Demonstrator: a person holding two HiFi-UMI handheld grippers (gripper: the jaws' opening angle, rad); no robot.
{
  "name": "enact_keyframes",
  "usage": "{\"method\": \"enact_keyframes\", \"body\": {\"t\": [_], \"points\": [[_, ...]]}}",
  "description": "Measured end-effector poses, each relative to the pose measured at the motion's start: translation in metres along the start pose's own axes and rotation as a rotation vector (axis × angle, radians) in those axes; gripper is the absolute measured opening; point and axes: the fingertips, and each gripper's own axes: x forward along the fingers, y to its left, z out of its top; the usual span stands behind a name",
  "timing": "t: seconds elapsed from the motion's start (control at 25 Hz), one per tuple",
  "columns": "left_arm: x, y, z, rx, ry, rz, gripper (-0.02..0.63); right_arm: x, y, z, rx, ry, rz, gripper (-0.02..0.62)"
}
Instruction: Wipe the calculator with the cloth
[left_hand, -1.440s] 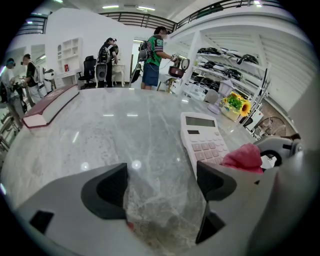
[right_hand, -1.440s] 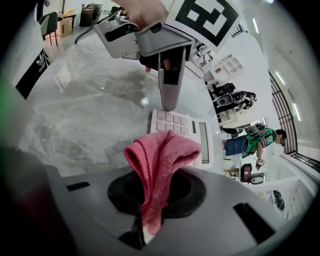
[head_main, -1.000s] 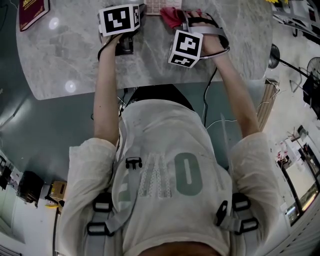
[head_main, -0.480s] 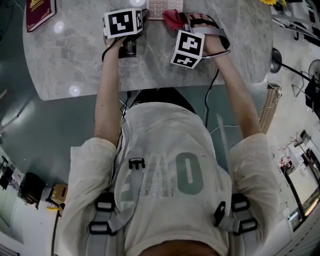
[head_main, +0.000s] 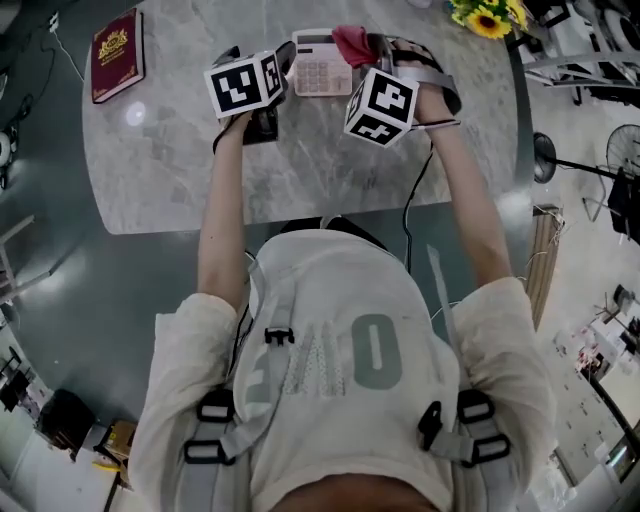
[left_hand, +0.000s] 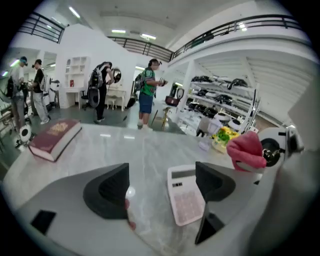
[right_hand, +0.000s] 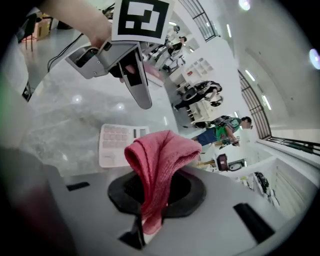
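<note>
Since a second ago the calculator (head_main: 322, 68) has come fully into your head view, along with a dark red book (head_main: 116, 55) at far left and yellow flowers (head_main: 487, 18) at far right. Both sit well apart from the work. The calculator is pale with pinkish keys and lies flat on the marble table (head_main: 180, 160), display end away from you. Your left gripper (left_hand: 165, 187) has its jaws wide apart and holds nothing. Your right gripper (right_hand: 152, 192) is clamped on the red cloth (right_hand: 157, 160), just beside the calculator's far right corner.

Likely showroom or lab hall: mezzanine railing (left_hand: 146, 48), stocked shelves (left_hand: 216, 96), marble table (head_main: 170, 165).
</note>
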Motion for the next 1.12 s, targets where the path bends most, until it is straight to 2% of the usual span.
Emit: {"method": "enact_keyframes", "body": {"t": [0.24, 0.4, 0.52, 0.64, 0.76, 0.92, 1.12], "points": [[-0.090, -0.045, 0.112, 0.071, -0.332, -0.109, 0.408, -0.086, -0.094, 0.018, 0.263, -0.139, -0.285, 0.052], [-0.160, -0.069, 0.154, 0.060, -0.563, -0.147, 0.325, -0.149, -0.131, 0.021, 0.506, -0.273, -0.432, 0.054], [-0.198, -0.076, 0.162, 0.077, -0.684, -0.109, 0.223, -0.188, -0.138, 0.023, 0.658, -0.375, -0.505, 0.054], [-0.226, -0.080, 0.153, 0.133, -0.750, -0.006, 0.116, -0.221, -0.132, 0.021, 0.785, -0.462, -0.553, 0.052], [-0.249, -0.081, 0.141, 0.185, -0.797, 0.069, 0.050, -0.246, -0.123, 0.017, 0.918, -0.547, -0.576, 0.052], [-0.260, -0.078, 0.118, 0.211, -0.808, 0.091, 0.028, -0.259, -0.102, 0.007, 1.082, -0.638, -0.554, 0.052], [-0.266, -0.077, 0.095, 0.193, -0.791, 0.080, 0.025, -0.259, -0.066, -0.007, 1.184, -0.664, -0.475, 0.052]]}}
